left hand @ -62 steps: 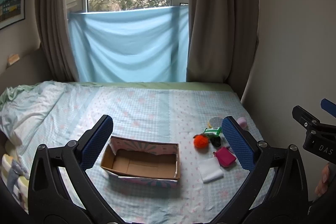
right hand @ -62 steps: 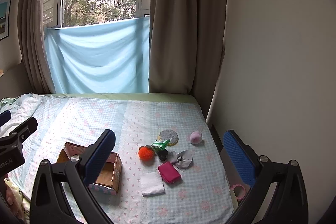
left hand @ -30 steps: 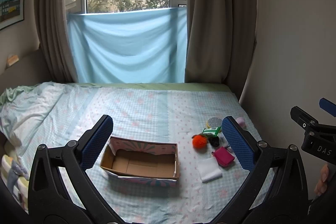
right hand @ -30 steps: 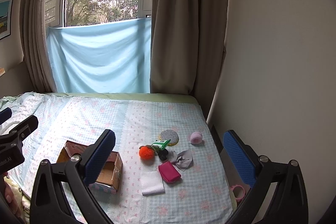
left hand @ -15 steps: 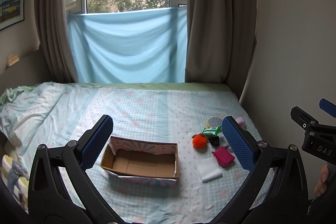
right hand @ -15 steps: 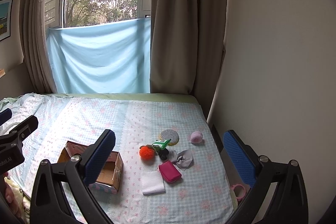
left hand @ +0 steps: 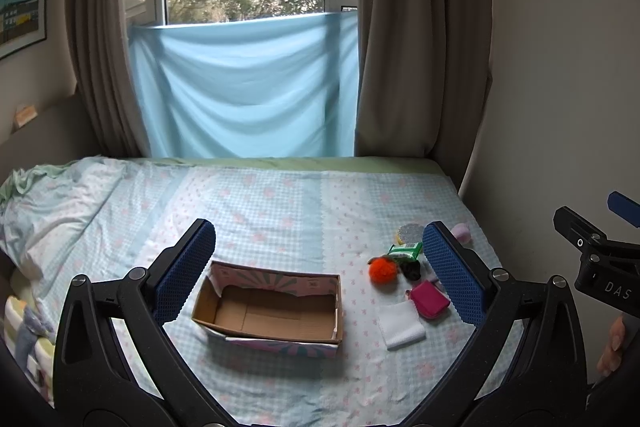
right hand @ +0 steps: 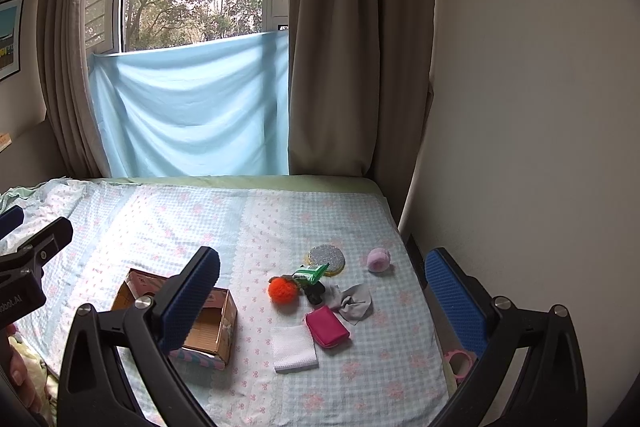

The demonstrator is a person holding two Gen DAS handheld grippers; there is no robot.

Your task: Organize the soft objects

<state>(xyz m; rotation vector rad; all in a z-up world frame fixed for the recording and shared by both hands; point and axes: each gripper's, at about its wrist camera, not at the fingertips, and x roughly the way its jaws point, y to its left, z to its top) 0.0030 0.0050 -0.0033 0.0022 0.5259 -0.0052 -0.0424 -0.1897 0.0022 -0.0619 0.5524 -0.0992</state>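
Cardboard forms the receiving container: an open box point(left hand: 272, 311) with patterned outer walls sits on the checked bedsheet point(left hand: 280, 203), and nothing is visible in the part of its interior that shows. The soft objects lie in a cluster to its right, well apart from it: an orange pom-pom point(right hand: 283, 289), a white folded cloth point(right hand: 294, 348), a magenta pouch point(right hand: 327, 326), a grey cloth point(right hand: 354, 303), a small black item point(right hand: 314, 293), a green packet point(right hand: 311, 273), a glittery round pad point(right hand: 327, 257) and a pink puff point(right hand: 379, 259).

The left gripper point(left hand: 320, 273) is held above the bed with its jaws wide apart and nothing between them. The right gripper point(right hand: 320, 301) is likewise spread and holds nothing. No item has been placed yet.

Risks, as judged from this layout:
- The cluster is tight. The pom-pom, packet and black item touch or overlap, so a closing jaw is likely to catch two items or push a neighbour aside.
- The white folded cloth lies flat; a pinch may gather the bedsheet with it.
- The box is light and unsecured; a release against its wall may tip or slide it.

View differences: the right wrist view shows the grey cloth in full and a pink ring point(right hand: 460, 361) at the bed's right edge; in the left wrist view a jaw hides both. The left wrist view shows the box interior unobstructed.
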